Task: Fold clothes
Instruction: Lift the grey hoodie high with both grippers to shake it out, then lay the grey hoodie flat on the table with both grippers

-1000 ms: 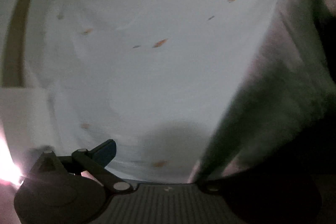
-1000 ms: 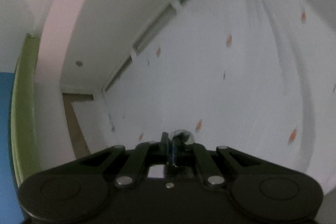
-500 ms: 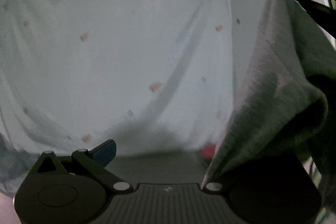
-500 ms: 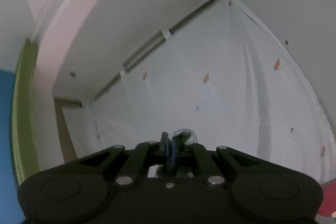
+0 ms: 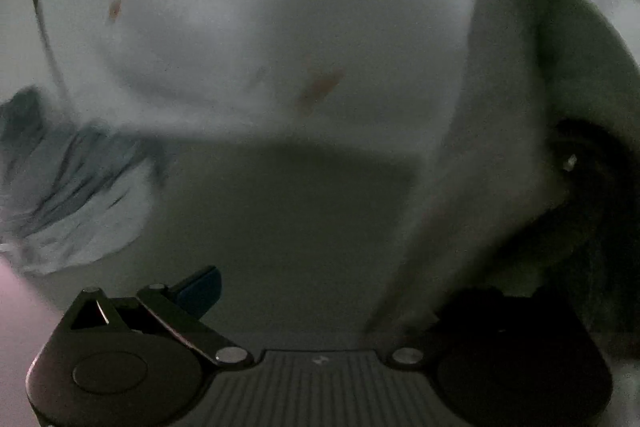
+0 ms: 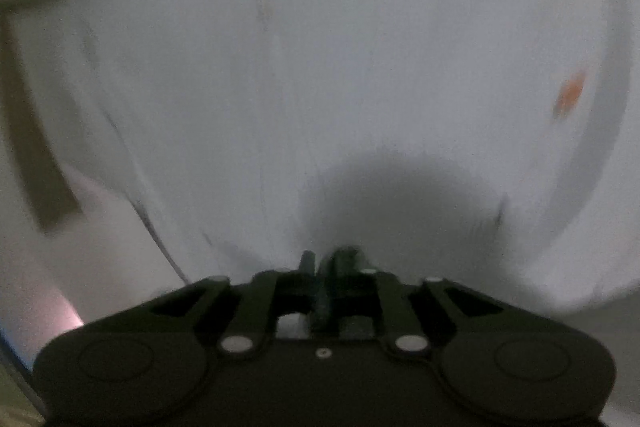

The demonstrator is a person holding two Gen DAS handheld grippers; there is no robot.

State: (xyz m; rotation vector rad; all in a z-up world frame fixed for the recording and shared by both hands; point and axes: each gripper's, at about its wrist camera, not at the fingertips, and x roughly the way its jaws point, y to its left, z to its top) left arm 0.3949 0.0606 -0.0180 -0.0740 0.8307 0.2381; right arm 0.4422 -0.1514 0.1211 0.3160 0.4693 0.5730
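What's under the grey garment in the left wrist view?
The white sheet with orange marks spreads beneath the hanging grey garment. The garment's lower end hides the left tool's right finger and the sheet there.

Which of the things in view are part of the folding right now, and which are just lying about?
In the job:
- grey garment, draped over one finger of the left gripper

Lying about:
- striped blue-grey cloth, crumpled at the left, untouched
- white sheet with orange prints, underneath
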